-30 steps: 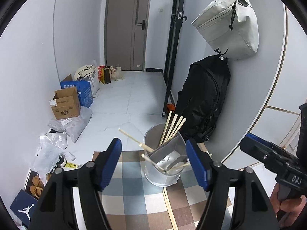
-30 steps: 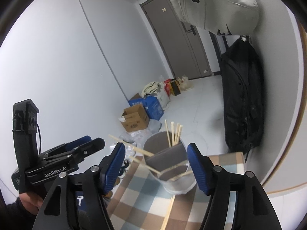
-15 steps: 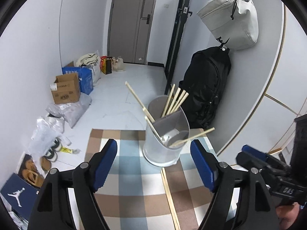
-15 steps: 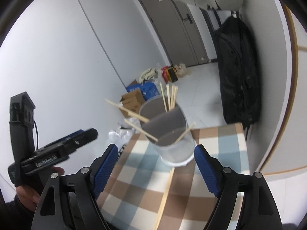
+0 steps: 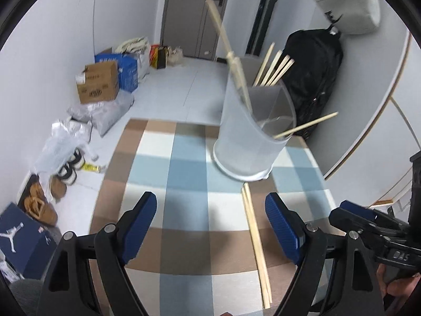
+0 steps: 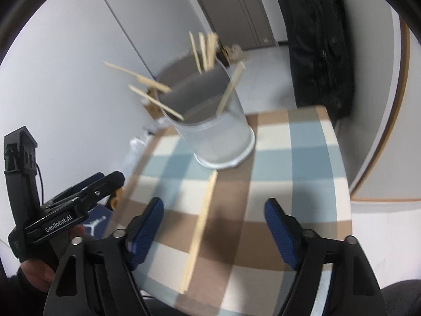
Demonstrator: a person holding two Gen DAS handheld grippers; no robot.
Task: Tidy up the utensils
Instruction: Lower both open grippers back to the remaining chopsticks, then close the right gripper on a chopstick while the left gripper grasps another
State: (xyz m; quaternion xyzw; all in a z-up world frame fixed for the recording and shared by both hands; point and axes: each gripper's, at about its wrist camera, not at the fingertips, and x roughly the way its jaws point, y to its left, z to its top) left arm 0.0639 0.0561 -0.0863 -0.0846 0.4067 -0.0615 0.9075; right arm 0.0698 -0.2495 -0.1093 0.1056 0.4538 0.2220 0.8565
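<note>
A translucent grey utensil holder (image 5: 250, 142) (image 6: 221, 134) stands on the checked tablecloth (image 5: 184, 173) with several wooden chopsticks sticking out of it. A loose pair of chopsticks (image 5: 256, 239) (image 6: 201, 223) lies on the cloth in front of it. My left gripper (image 5: 211, 226) hovers low over the cloth, its jaws opening, nothing pressed between them. My right gripper (image 6: 214, 231) hangs over the loose pair, its jaws closing, pads clear of the wood. Each view also shows the other gripper: the right one (image 5: 368, 223), the left one (image 6: 79, 197).
The small table's edges lie near both grippers. A black backpack (image 5: 313, 73) hangs by the curved wall panel on the right. On the floor to the left are cardboard boxes (image 5: 97, 84), plastic bags, shoes (image 5: 65, 171) and a navy shoebox (image 5: 18, 239).
Both grippers have sunk toward the table, so the holder now stands higher and larger in both views. The left jaws stand wider. The loose chopsticks now reach between the fingers.
</note>
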